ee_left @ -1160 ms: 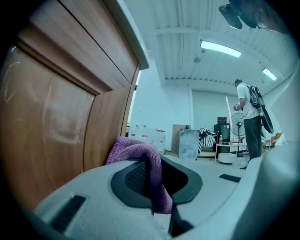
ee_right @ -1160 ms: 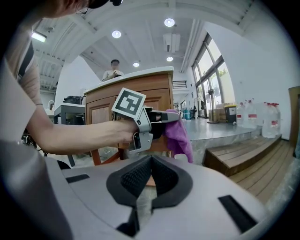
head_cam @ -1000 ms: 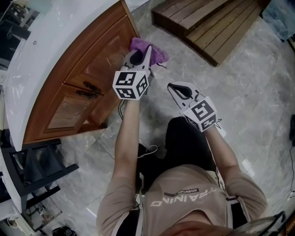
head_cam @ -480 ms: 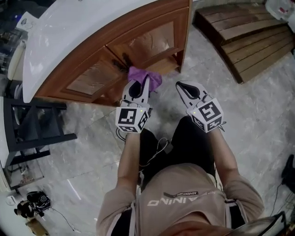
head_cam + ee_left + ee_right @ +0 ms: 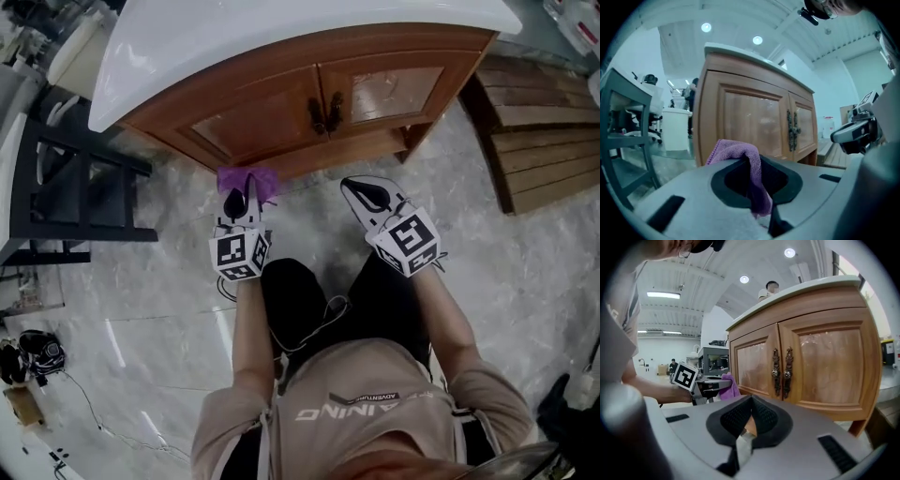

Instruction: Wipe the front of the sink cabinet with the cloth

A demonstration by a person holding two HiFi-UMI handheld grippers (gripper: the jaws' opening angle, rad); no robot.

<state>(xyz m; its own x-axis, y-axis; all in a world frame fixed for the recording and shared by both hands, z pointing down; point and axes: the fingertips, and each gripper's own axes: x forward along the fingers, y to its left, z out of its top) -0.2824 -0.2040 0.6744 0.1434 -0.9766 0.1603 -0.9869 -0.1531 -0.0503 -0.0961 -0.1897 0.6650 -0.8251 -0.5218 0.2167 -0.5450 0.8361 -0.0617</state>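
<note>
The sink cabinet [image 5: 281, 117] spans the upper middle of the head view. Left of centre, our left gripper [image 5: 246, 194] is clamped on the purple cloth [image 5: 253, 177], which sits just short of the cabinet's lower edge. Our right gripper [image 5: 352, 186] is closed on nothing. We should press the cloth flat to the wood and sweep in overlapping strokes, working around the handles [image 5: 326, 112].

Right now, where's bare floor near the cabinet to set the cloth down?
Bare floor between the left gripper and right gripper, below the cabinet; more beyond the right gripper, up to the wooden steps. Crowded left: black frame, cabled gear.
</note>
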